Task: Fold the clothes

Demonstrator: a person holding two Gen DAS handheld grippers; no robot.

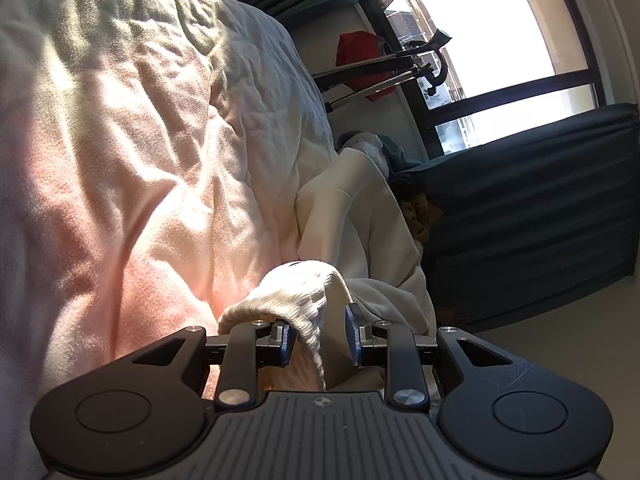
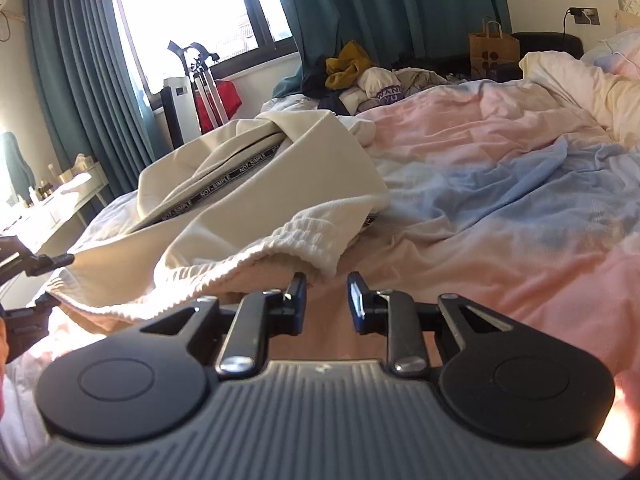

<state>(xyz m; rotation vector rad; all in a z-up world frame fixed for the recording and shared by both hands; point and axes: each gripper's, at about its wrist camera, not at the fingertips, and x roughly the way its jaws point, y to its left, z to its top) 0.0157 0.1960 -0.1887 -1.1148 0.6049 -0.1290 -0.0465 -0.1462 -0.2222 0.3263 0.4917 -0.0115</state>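
One cream sweatpants (image 2: 256,184) lying crumpled on the bed (image 2: 500,200), near its edge. Left tool (image 1: 320,338) part open, ribbed waistband (image 1: 296,300) draped between fingers, not pinched. Right tool (image 2: 327,300) part open, holding nothing, waistband just beyond. One clothes pile (image 2: 360,76) far side. One paper bag (image 2: 494,54), contents not visible.

Garment (image 2: 256,184) — cream, ribbed knit at the hem, black tape printed with white lettering. Duvet (image 2: 500,184) — pink, pale blue and cream in soft blotches. Curtains (image 2: 380,4), teal. Paper bag (image 2: 494,50), brown. Crumpled cloth (image 2: 348,65), mustard yellow.
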